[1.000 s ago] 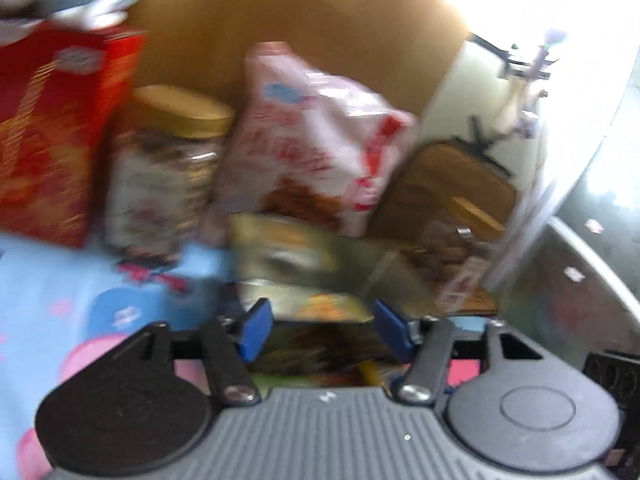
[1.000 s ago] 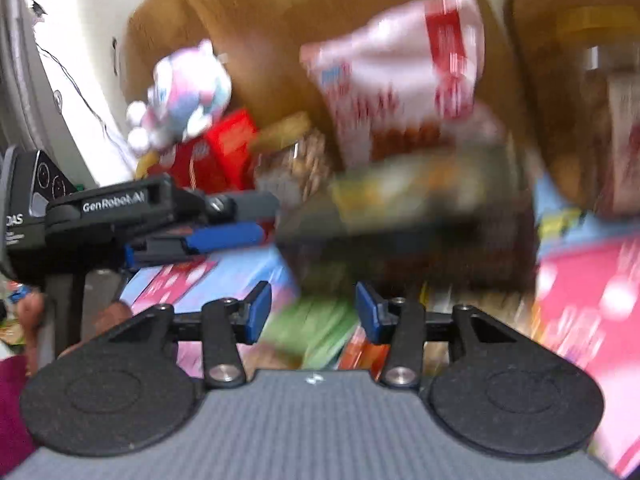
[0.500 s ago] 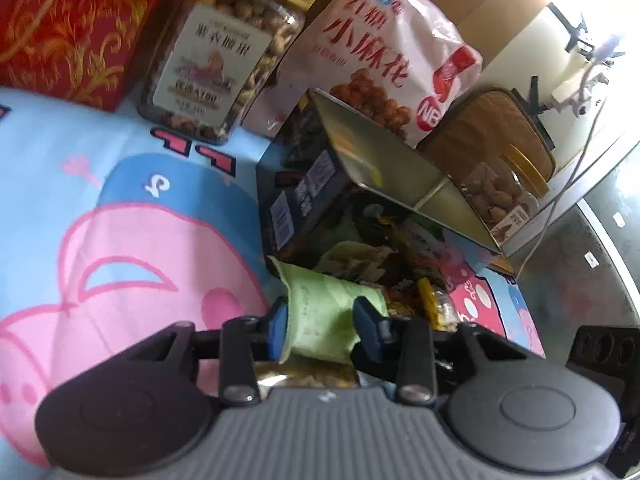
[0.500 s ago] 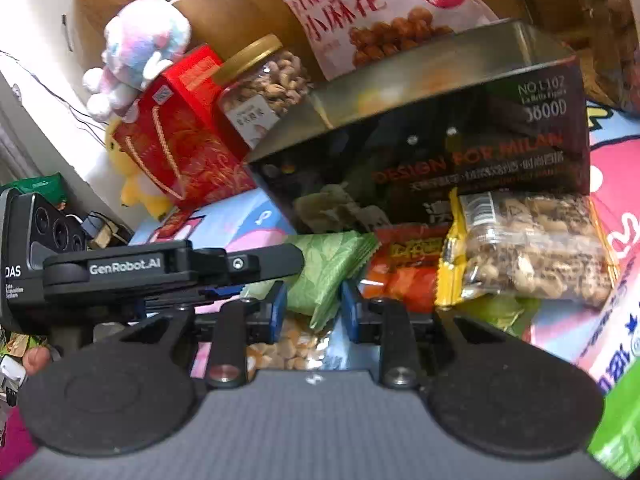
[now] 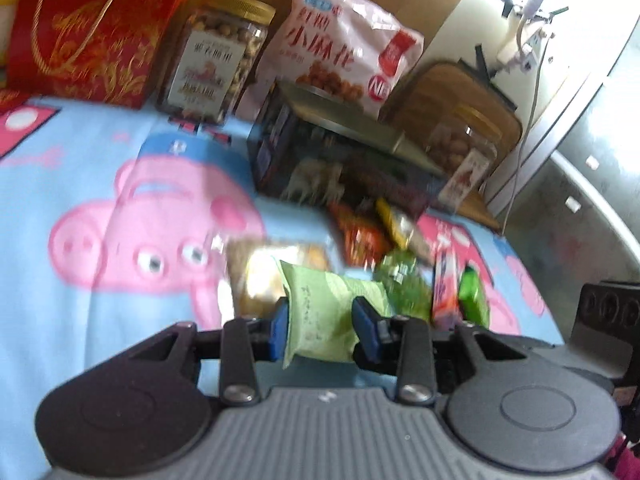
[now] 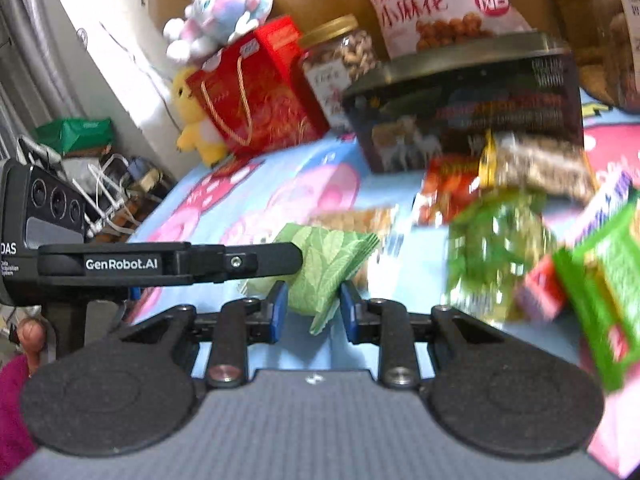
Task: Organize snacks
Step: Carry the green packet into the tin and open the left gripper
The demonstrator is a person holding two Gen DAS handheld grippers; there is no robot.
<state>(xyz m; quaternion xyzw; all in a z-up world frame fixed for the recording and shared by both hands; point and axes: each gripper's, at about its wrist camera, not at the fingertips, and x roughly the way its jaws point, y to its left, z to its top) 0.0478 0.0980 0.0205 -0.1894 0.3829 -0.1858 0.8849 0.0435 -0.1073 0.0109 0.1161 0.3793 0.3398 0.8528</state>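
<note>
Pale-green snack packet (image 5: 326, 312) pinched by left gripper (image 5: 322, 326) | right gripper (image 6: 312, 308) closing on its other end | step: lifting it off the cartoon sheet (image 5: 100, 200) | next: carry toward dark box (image 5: 340, 160) at 12 o'clock.

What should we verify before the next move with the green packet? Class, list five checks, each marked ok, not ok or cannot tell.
1. Left tool grips the pale green packet: ok, pads press on both sides.
2. Right tool, jaws closing, has the same packet between them: ok.
3. Packet lifted clear of the blanket: cannot tell, the view is blurred.
4. Dark box open to receive it: cannot tell.
5. Way to the dark box free: not ok, loose snack packets lie in front of it.
</note>
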